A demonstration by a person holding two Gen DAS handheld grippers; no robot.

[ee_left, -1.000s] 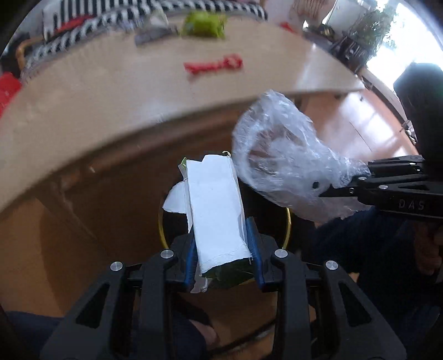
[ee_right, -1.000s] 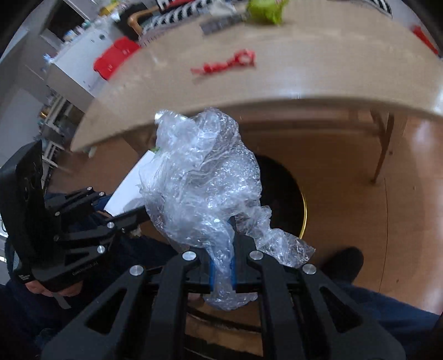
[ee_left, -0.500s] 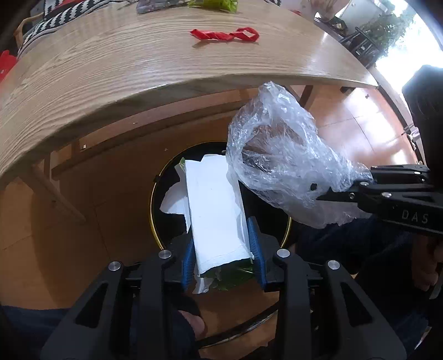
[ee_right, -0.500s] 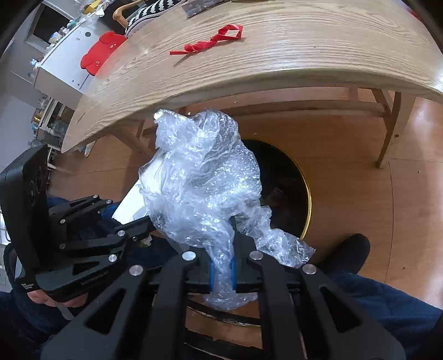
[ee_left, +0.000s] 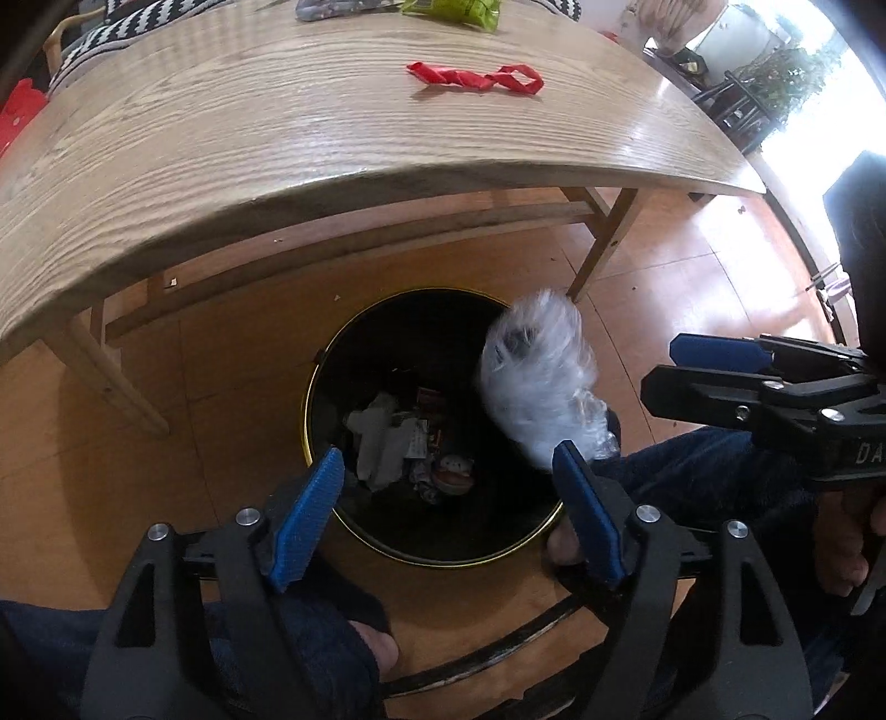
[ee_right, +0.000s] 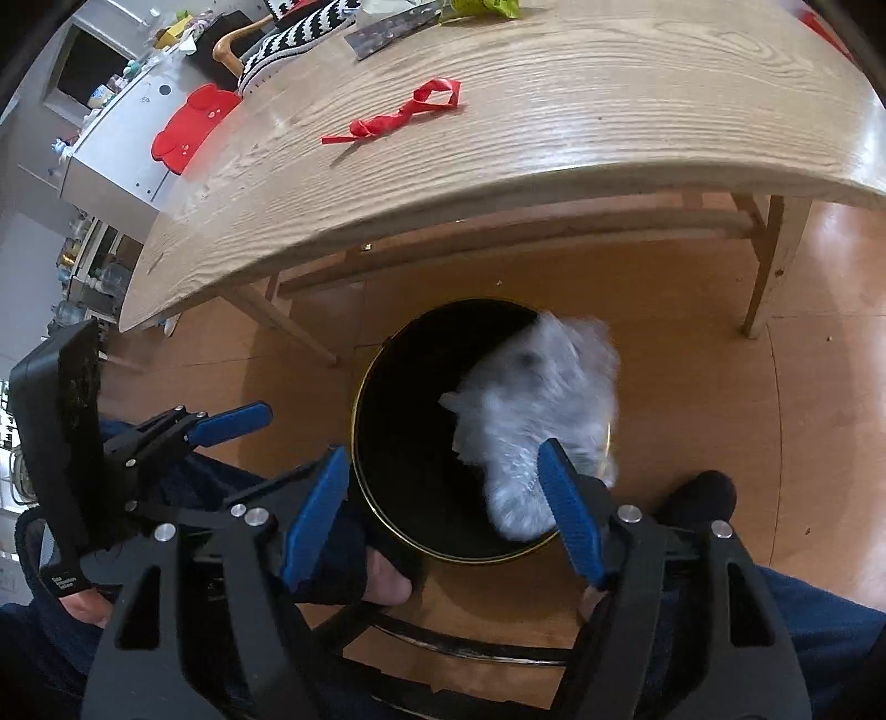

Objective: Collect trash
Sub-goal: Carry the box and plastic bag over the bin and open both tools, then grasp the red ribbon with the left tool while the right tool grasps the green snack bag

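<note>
On the left, the left gripper (ee_left: 446, 495) points down over a black trash bin (ee_left: 332, 515) with a gold rim that stands on the brown floor just in front of the wooden table (ee_left: 277, 138); its blue-padded jaws are opening and nothing is between them. Straight below, inside the bin, lie crumpled white paper (ee_left: 382, 443) and other scraps. Right of that, a crumpled clear plastic bag (ee_left: 540, 382), blurred, is in the air over the bin's right rim, free of both claws. Farther right, the right gripper (ee_right: 446, 501) hangs over the same bin (ee_right: 376, 498); its jaws are likewise opening, and the plastic bag (ee_right: 540, 410) shows beyond its right finger (ee_right: 570, 515), no pad pressing on it. On the tabletop far behind, a red ribbon (ee_left: 476, 77) lies near the middle, and a green packet (ee_left: 451, 8) lies at the far edge. The person's dark trouser legs (ee_right: 819, 626) flank the near side of the bin.
</note>
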